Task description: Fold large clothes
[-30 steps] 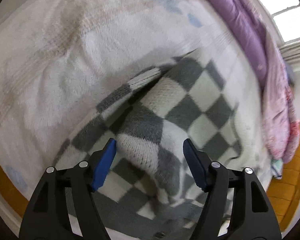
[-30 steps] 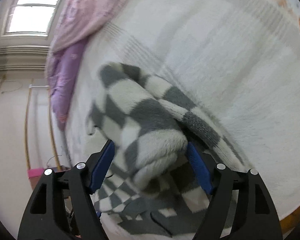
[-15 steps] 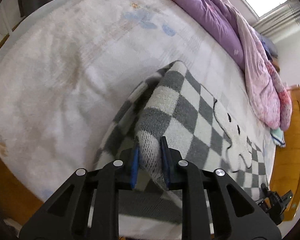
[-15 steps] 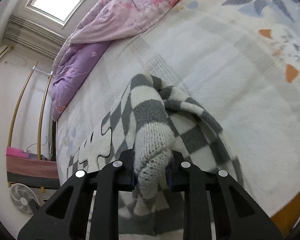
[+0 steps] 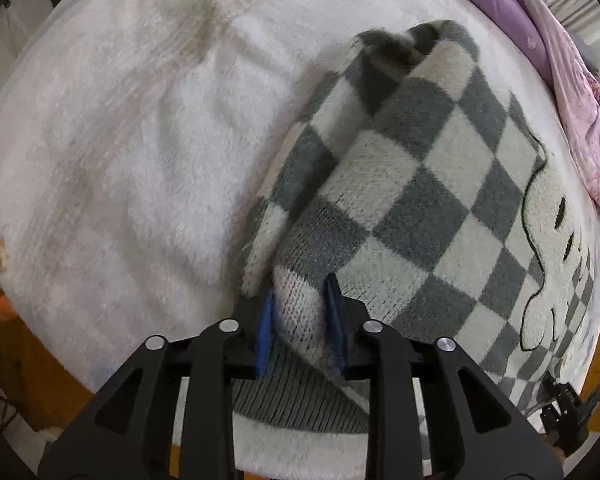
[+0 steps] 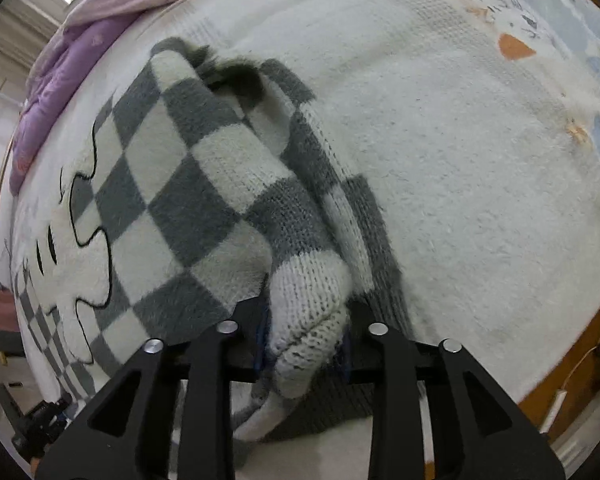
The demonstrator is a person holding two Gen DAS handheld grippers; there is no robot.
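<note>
Fleecy white blanket [image 5: 112, 168] covers the bed, with a purple and pink quilt [image 5: 556, 60] bunched along its far edge. Grey-and-white checked sweater [image 5: 440, 184] lies on the blanket near its front edge, a side fold lifted at each hand. Left gripper [image 5: 299, 320] and right gripper [image 6: 304, 334] each pinch a knit fold while their jaws are opening slightly.
</note>
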